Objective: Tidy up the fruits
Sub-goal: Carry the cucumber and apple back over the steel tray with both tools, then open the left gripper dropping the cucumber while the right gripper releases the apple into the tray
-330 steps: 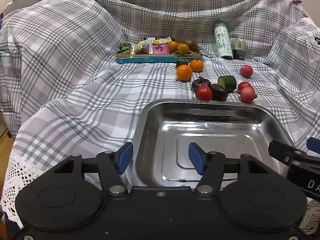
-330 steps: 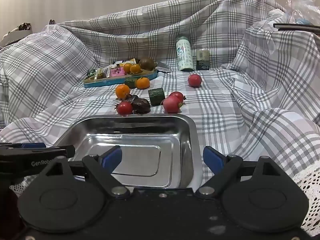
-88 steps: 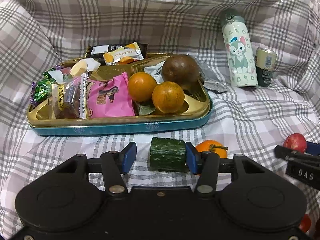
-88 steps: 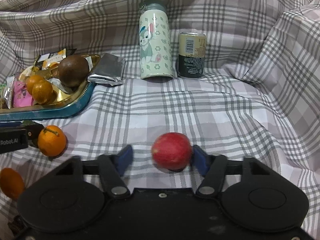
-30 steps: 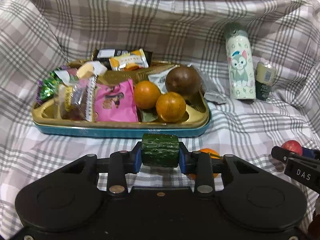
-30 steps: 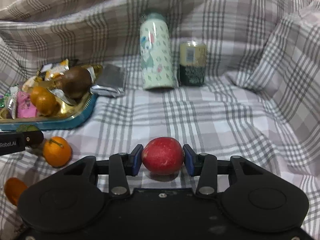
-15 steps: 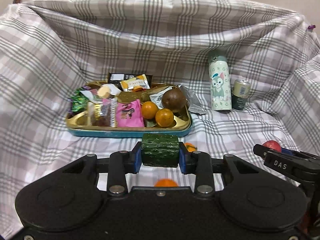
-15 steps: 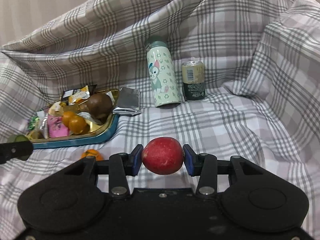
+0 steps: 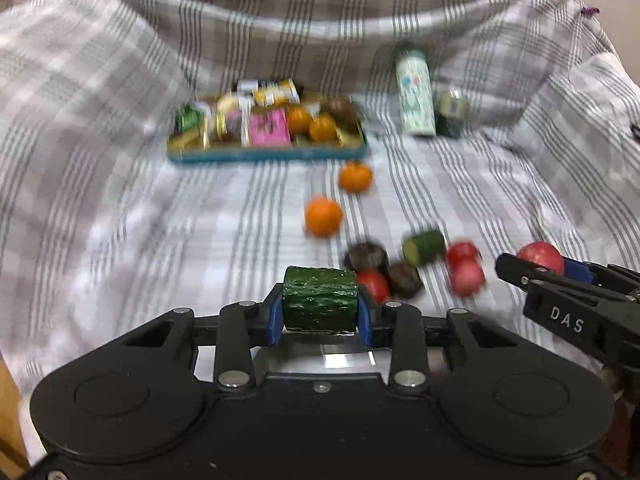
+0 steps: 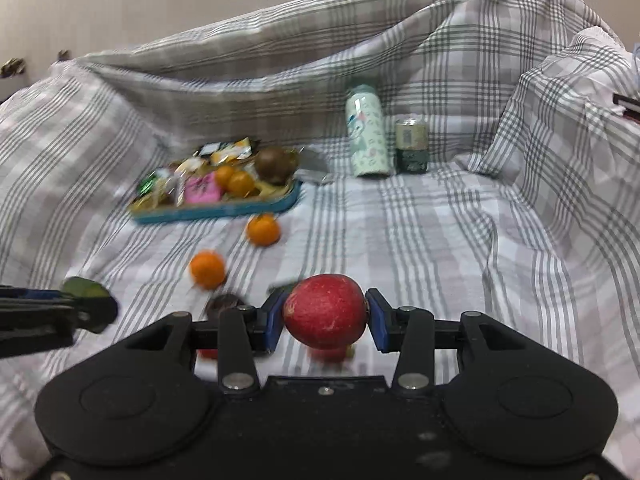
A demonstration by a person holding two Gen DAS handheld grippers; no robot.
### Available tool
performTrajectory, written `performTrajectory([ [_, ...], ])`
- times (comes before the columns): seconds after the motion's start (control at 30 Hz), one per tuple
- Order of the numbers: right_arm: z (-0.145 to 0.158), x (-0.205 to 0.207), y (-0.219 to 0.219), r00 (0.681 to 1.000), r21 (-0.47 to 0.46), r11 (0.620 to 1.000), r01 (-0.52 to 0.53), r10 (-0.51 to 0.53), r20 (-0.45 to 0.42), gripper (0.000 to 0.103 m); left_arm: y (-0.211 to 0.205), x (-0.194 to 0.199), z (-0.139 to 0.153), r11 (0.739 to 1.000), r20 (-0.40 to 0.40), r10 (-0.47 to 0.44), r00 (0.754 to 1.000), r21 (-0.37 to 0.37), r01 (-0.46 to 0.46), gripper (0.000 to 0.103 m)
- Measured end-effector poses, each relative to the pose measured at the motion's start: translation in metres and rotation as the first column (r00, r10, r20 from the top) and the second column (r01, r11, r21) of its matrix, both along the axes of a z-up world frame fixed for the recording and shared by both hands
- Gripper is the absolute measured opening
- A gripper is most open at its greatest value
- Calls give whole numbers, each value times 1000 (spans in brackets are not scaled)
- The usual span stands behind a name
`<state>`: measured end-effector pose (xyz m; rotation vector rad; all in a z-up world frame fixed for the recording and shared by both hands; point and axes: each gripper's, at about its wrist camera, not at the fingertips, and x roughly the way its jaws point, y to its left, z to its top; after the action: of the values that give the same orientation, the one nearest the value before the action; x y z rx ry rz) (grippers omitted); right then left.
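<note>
My left gripper [image 9: 320, 307] is shut on a green cucumber chunk [image 9: 320, 300], held above the cloth. My right gripper [image 10: 326, 318] is shut on a red apple [image 10: 325, 316]; it also shows at the right of the left wrist view [image 9: 540, 258]. Loose on the plaid cloth lie two oranges [image 9: 323, 216] [image 9: 355, 177], a second cucumber chunk [image 9: 424, 246], dark fruits [image 9: 366, 255], a red tomato [image 9: 374, 284] and red fruits [image 9: 464, 270]. A sliver of the steel tray [image 9: 344, 358] shows below the left fingers.
A teal-rimmed snack tray [image 9: 266, 154] with packets and oranges stands at the back. A patterned bottle [image 9: 415, 98] and a small can [image 9: 452, 114] stand to its right. Raised plaid folds [image 10: 560, 120] wall in the back and both sides.
Both grippers have pulled back from the snack tray and risen, each still holding its fruit. The loose fruit pile and the steel tray's edge have come into view.
</note>
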<state>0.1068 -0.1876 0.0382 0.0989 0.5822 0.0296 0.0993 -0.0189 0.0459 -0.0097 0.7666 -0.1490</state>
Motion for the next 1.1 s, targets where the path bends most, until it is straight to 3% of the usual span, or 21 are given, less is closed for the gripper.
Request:
performTrajectory([
  [0.23, -25, -43, 11, 996, 9, 1000, -15, 16, -86, 45, -2, -33, -29, 1000, -56, 19, 998, 14, -18, 44],
  [0.4, -42, -59, 22, 994, -64, 998, -13, 6, -105, 45, 1, -47, -47, 999, -83, 28, 996, 30, -26, 44],
  [0.57, -51, -65, 24, 987, -27, 999, -30, 26, -156, 45, 0, -62, -53, 998, -50, 13, 999, 64, -9, 44],
  [0.83, -59, -69, 32, 983, -47, 997, -65, 56, -175, 45, -4, -75, -54, 995, 39, -22, 999, 96, 18, 44],
  [0.93, -60, -68, 34, 983, -53, 996, -69, 58, -176, 45, -9, -74, -55, 991, 47, -28, 999, 129, 22, 44],
  [1.1, -62, -64, 29, 980, -30, 998, -51, 44, -194, 46, -6, -72, -56, 993, 41, -18, 999, 115, 13, 44],
])
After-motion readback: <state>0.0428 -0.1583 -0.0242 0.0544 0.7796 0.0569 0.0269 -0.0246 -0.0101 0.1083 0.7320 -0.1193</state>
